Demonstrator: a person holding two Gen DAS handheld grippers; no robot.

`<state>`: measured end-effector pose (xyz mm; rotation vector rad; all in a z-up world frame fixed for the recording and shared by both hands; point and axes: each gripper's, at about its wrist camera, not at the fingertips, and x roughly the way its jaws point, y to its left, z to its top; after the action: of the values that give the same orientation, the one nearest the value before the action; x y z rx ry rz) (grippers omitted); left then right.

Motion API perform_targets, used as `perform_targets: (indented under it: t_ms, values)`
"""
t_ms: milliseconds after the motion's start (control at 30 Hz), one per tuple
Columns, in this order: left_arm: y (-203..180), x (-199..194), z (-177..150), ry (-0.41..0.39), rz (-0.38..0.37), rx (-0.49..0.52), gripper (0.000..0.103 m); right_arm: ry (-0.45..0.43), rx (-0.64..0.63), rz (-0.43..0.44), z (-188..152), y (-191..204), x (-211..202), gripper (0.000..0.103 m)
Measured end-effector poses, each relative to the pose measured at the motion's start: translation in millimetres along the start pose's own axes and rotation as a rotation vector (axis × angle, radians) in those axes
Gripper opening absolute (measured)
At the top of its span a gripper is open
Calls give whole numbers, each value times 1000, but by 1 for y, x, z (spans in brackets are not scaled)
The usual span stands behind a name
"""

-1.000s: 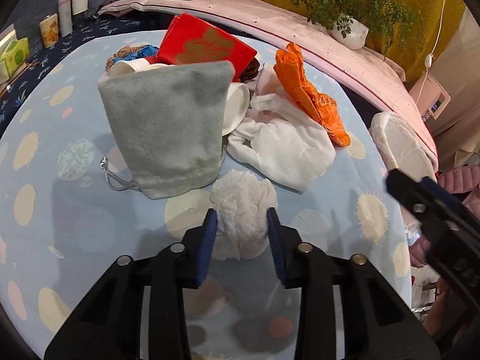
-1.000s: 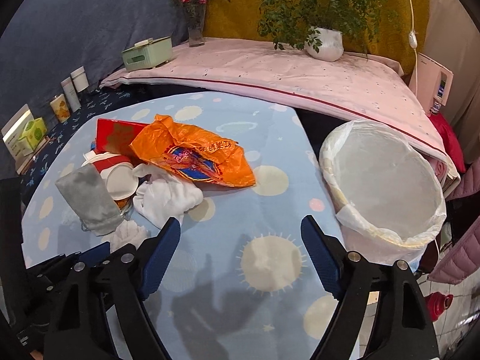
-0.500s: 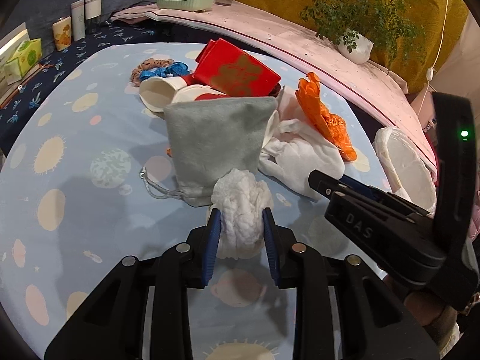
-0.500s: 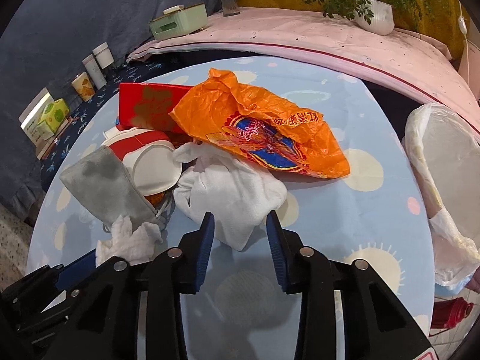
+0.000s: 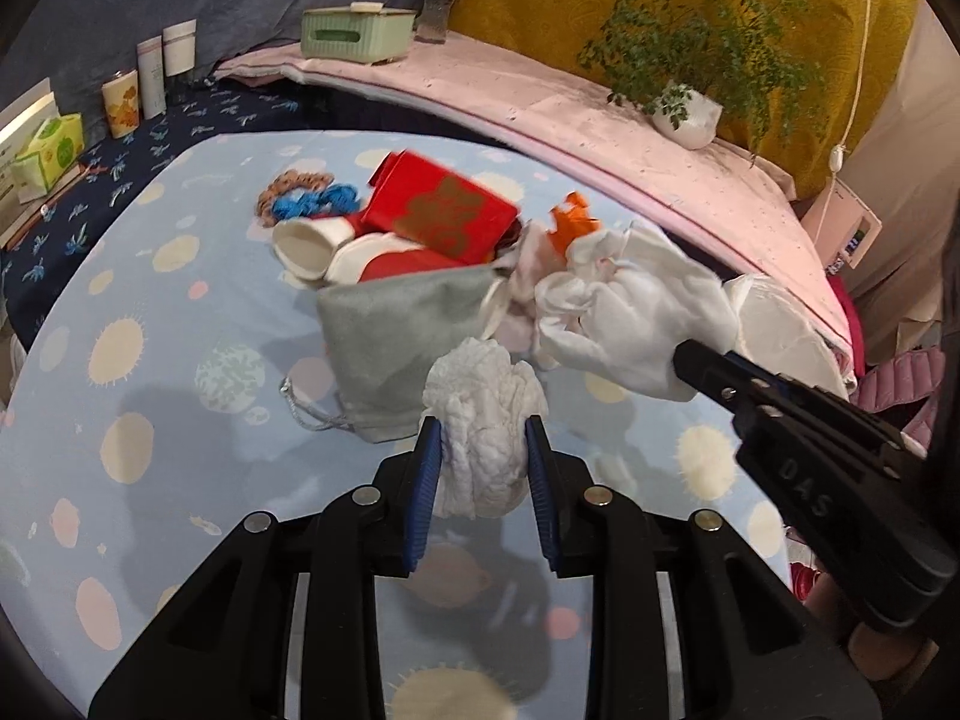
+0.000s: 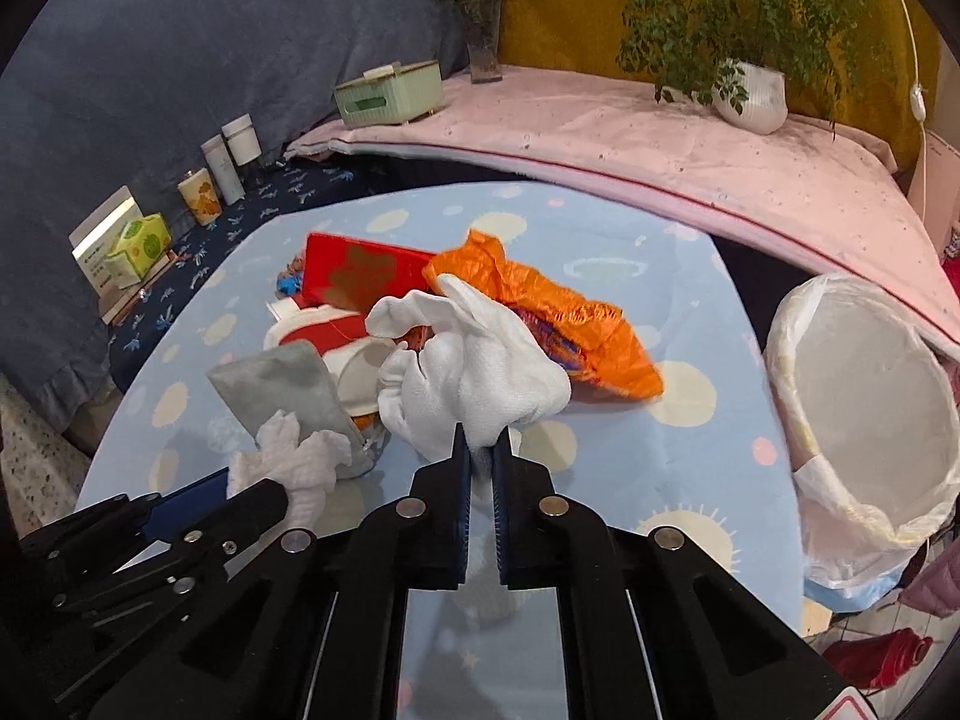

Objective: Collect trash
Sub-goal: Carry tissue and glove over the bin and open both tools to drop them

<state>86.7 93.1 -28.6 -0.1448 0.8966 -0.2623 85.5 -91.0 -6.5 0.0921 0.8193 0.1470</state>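
Observation:
My left gripper [image 5: 483, 438] is shut on a crumpled white tissue wad [image 5: 483, 420] and holds it above the table; the wad also shows in the right wrist view [image 6: 294, 459]. My right gripper [image 6: 480, 450] is shut on a white cloth [image 6: 474, 372] and lifts it off the pile; the cloth also shows in the left wrist view [image 5: 636, 312]. A trash bin with a white liner [image 6: 864, 414] stands past the table's right edge. The pile holds a grey pouch [image 5: 408, 336], a red box [image 5: 444, 216], paper cups [image 5: 306, 240] and an orange plastic bag [image 6: 558, 312].
The round table [image 5: 150, 312] has a light blue cloth with sun prints. A blue and brown knit item [image 5: 300, 195] lies at the back of the pile. A pink-covered bench [image 6: 660, 126] with a potted plant [image 6: 750, 96] and a green tissue box [image 6: 390, 90] runs behind.
My right gripper closed on the white cloth and lifted it from the pile. My left gripper rose and pulled back a little with the tissue wad still in it.

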Motion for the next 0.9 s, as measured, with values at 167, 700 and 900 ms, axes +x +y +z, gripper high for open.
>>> perform_targets:
  t_ms: [167, 700, 900]
  values:
    - [-33, -21, 15, -46, -49, 43, 27, -101, 9, -35, 16, -21, -49, 6]
    - [-182, -30, 63, -113, -290, 233, 27, -228, 121, -280, 39, -158, -124, 6]
    - [-237, -2, 65, -87, -369, 306, 28, -190, 184, -331, 28, -208, -112, 6]
